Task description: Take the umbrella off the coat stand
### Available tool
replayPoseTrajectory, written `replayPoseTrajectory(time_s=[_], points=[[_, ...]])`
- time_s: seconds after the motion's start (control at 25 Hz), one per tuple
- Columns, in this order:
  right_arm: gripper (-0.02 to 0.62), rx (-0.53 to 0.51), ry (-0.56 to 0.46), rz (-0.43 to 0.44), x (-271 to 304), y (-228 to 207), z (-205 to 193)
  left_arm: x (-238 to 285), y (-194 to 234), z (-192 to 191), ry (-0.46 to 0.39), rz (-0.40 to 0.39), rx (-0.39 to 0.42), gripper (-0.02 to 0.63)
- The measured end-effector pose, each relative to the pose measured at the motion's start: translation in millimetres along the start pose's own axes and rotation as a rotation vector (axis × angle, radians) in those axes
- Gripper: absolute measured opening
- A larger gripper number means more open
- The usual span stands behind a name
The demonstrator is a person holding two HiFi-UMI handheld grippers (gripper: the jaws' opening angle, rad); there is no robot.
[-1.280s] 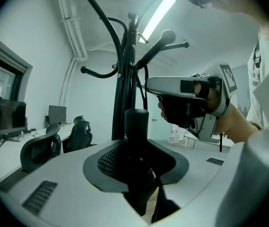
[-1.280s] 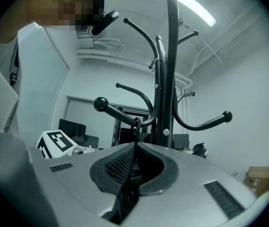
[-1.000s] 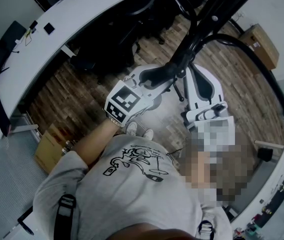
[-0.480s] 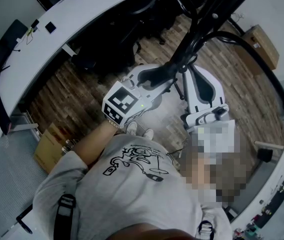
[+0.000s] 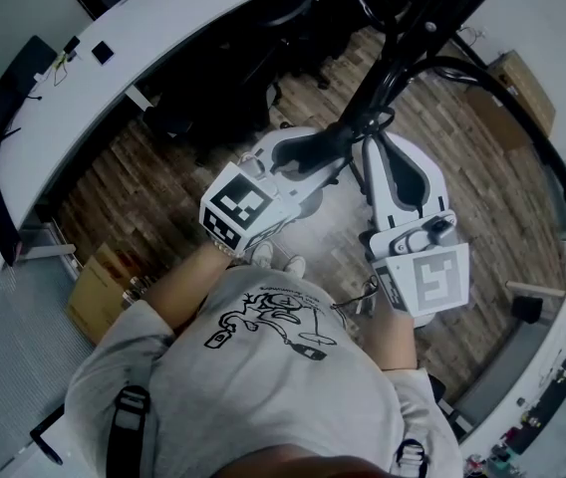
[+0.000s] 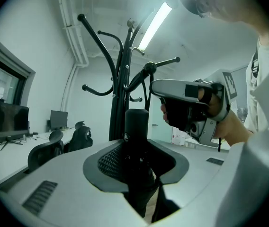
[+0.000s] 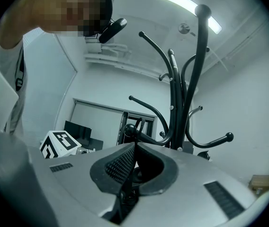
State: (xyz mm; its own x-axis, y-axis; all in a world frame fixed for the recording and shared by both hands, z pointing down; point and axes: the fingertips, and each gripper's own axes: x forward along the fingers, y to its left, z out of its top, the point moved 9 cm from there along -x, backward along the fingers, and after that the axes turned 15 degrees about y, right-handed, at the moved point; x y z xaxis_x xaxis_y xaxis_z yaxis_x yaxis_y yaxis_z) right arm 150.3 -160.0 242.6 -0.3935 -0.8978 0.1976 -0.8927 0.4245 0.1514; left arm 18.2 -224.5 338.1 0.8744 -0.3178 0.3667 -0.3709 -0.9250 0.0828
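Black coat stand (image 6: pixel 120 103) hooks over umbrella (image 6: pixel 137 126); chairs (image 6: pixel 44 152) & desk (image 5: pixel 163 43) behind.

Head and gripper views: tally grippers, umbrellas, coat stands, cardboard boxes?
grippers: 2, left gripper and right gripper
umbrella: 1
coat stand: 1
cardboard boxes: 2
total: 6

coat stand (image 5: pixel 418 28) straight ahead; umbrella (image 6: pixel 137 126) in the left gripper (image 5: pixel 298 157), left of the right gripper (image 5: pixel 395 157); worktop (image 5: pixel 163 38) far left, chairs (image 5: pixel 223 78) beside it.
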Motion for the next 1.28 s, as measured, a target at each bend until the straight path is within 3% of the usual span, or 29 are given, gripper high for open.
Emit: replayPoseTrajectory(time_s=[0.92, 1.28], points=[[0.020, -0.046, -0.043, 0.026, -15.6, 26.3, 19.4, -29.8, -17.5, 5.6, -0.047, 0.008, 0.011, 0.164], [0.020, -0.069, -0.103, 0.045, -14.2, 32.2, 42.9, -37.5, -19.4, 9.5, -0.066, 0.017, 0.016, 0.164]])
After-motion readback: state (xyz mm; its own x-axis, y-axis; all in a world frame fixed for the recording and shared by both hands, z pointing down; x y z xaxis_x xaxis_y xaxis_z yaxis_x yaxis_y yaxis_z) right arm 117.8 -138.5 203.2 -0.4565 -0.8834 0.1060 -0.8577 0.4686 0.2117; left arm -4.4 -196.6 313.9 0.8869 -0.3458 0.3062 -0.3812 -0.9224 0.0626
